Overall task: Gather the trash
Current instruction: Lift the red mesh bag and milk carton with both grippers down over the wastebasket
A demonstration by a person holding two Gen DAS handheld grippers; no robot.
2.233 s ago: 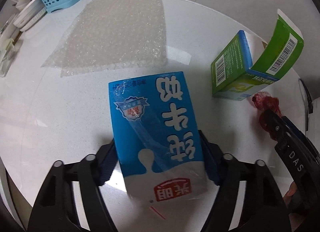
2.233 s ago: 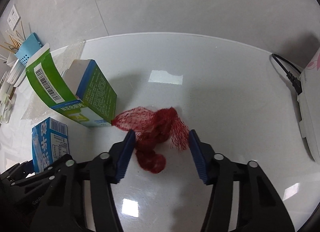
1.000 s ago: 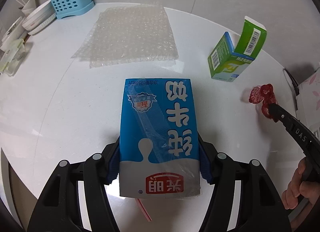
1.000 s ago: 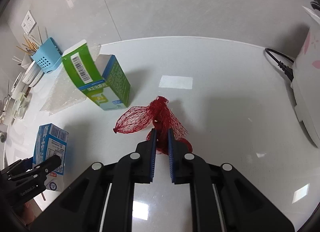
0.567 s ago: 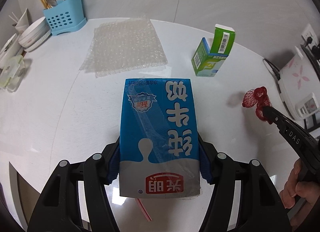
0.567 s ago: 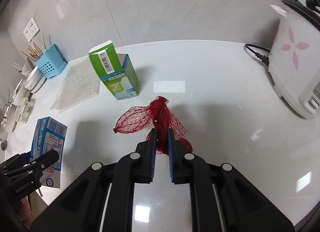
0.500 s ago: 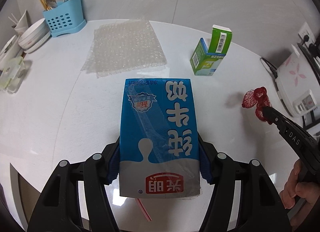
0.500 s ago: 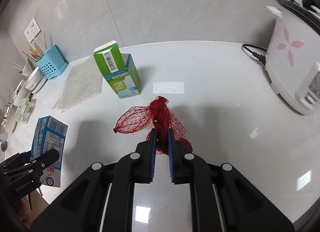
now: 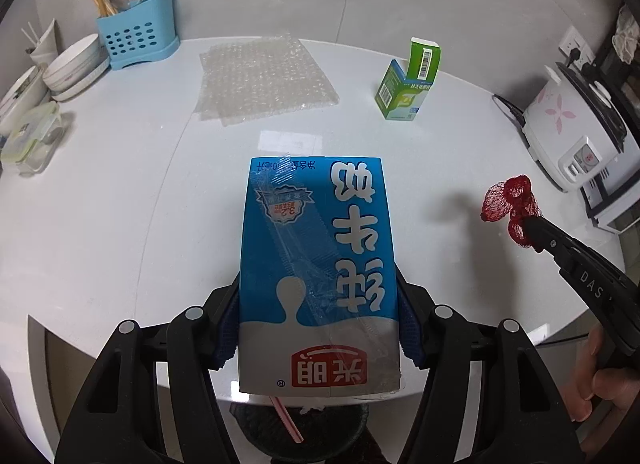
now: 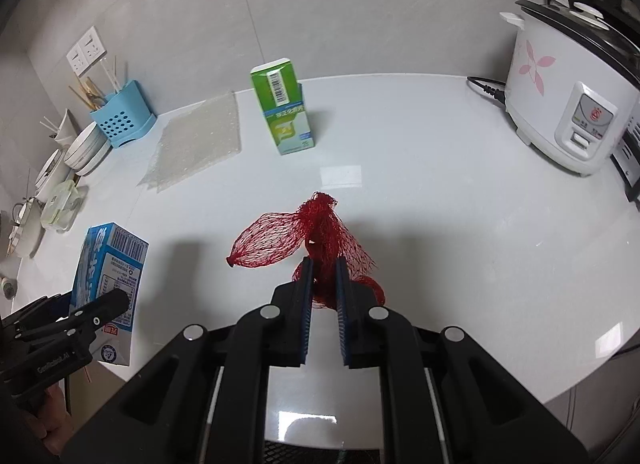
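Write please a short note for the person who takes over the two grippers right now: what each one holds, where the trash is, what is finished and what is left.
Left gripper: jaws shut on the blue milk carton, held above the near edge of the white table.
Right gripper: jaws shut on the red mesh net, also lifted off the table.
On the table: the green box, standing with its flap open, and the bubble wrap sheet lying flat near the blue utensil holder.
Done: two pieces picked up. Left: drop both; a dark mesh bin shows just below the table edge, probably the target. Then collect box and wrap.
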